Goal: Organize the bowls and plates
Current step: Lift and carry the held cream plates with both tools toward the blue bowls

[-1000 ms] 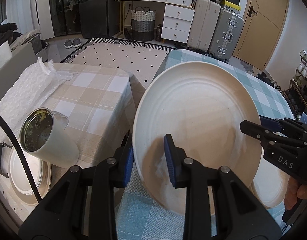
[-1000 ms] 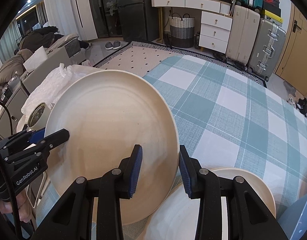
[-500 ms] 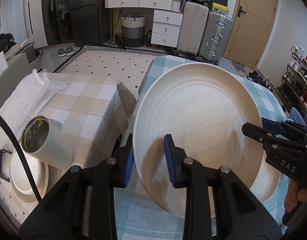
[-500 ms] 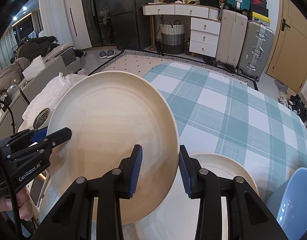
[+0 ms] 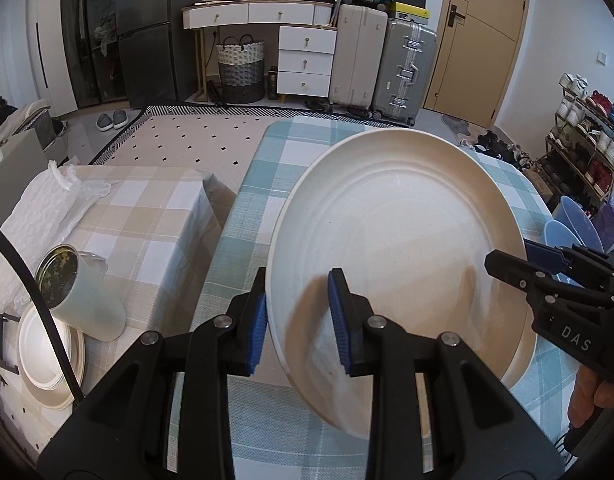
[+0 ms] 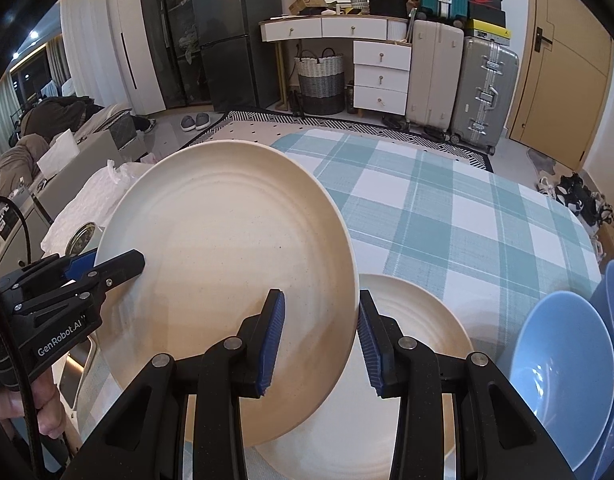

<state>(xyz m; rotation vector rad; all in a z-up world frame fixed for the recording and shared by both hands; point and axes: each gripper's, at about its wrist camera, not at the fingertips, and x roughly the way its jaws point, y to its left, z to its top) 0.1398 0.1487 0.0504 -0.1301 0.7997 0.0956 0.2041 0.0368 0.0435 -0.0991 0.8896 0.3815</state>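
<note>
A large cream plate [image 5: 399, 264] [image 6: 227, 264] is held tilted in the air between both grippers, above the blue checked table [image 6: 467, 216]. My left gripper [image 5: 299, 320] straddles its left rim, jaws either side of the edge. My right gripper [image 6: 321, 336] straddles its right rim the same way; it shows at the right of the left wrist view [image 5: 547, 276]. A second cream plate [image 6: 419, 344] lies flat on the table under the held one. Blue bowls [image 6: 563, 372] stand at the right.
A beige checked side table [image 5: 147, 224] at the left carries a white mug [image 5: 79, 292], bubble wrap [image 5: 39, 208] and a stack of small white plates [image 5: 47, 356]. Suitcases [image 5: 383, 56] and drawers [image 5: 307, 60] stand at the far wall.
Both grippers have lifted the large plate higher above the table. The lower plate and the blue bowls have come into the right wrist view.
</note>
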